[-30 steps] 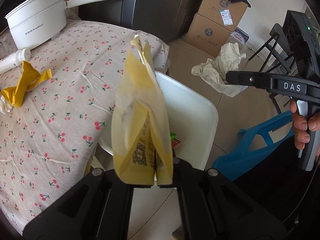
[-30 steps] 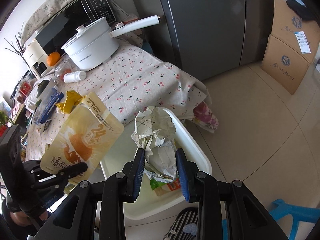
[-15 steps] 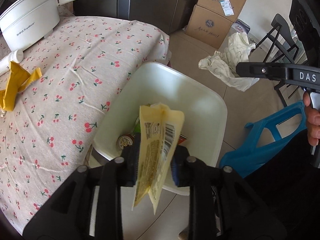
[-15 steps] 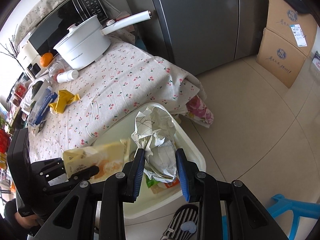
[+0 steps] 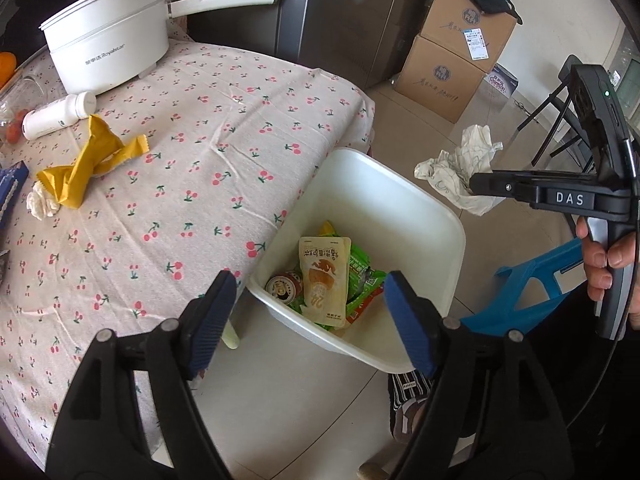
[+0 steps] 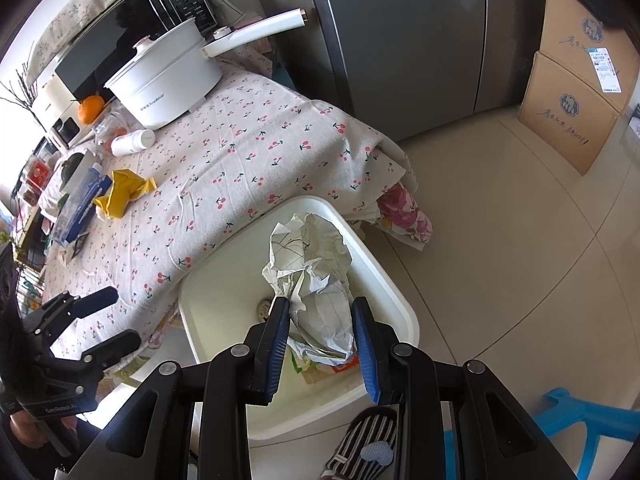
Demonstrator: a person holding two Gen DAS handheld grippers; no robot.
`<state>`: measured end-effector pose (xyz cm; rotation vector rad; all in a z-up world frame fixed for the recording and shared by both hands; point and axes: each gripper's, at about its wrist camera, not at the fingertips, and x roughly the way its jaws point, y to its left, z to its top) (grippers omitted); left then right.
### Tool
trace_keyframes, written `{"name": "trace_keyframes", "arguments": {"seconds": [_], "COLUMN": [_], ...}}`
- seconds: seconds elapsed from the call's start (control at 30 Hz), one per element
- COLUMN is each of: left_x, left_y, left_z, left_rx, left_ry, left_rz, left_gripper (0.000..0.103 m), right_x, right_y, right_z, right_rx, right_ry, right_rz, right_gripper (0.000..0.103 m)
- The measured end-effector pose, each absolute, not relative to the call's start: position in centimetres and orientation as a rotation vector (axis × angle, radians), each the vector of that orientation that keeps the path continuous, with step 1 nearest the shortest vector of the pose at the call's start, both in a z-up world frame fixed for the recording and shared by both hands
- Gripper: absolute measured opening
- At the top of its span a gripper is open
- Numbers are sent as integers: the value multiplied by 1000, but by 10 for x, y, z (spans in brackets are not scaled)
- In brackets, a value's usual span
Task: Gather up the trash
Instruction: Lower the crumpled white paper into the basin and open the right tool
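My left gripper [image 5: 310, 320] hovers above the near rim of the white bin [image 5: 400, 184]; its jaws are opening and nothing is between them. The yellow snack pouch [image 5: 324, 280] lies inside the bin on green wrappers and a can [image 5: 282, 286]. My right gripper [image 6: 320, 332] is shut on a crumpled white paper [image 6: 312, 276] held over the bin [image 6: 400, 292]. In the left wrist view that paper [image 5: 460, 172] hangs right of the bin. A twisted yellow wrapper [image 5: 84, 164] and a tissue [image 5: 40, 204] lie on the cherry-print tablecloth.
A white pot [image 5: 108, 52] with a long handle and a white bottle [image 5: 60, 114] stand at the table's far end. A grey fridge and cardboard boxes [image 5: 452, 68] are behind. A blue stool [image 5: 528, 284] is on the floor right of the bin.
The left gripper's jaws parted and the yellow pouch dropped from them into the bin. The right gripper kept its hold on the crumpled paper over the bin.
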<state>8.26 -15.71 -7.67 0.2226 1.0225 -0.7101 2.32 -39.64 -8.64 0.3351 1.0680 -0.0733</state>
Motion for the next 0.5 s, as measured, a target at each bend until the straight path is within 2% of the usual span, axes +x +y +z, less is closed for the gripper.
{"name": "trace_keyframes", "arguments": {"seconds": [0.3,0.5], "left_x": [85,88], "left_y": [-125,-101], "left_z": [-55,-51], "left_rx": [170,144], "left_ry": [976,967], "left_rz": [-652,-579], "left_gripper": [84,93], "right_x": [37,46], "right_y": [-378,-364], "right_z": [-92,-95], "right_rx": [297,274], "right_ry": [1099,1121], "right_rz": [-41,-27], "right_gripper": [33,33]}}
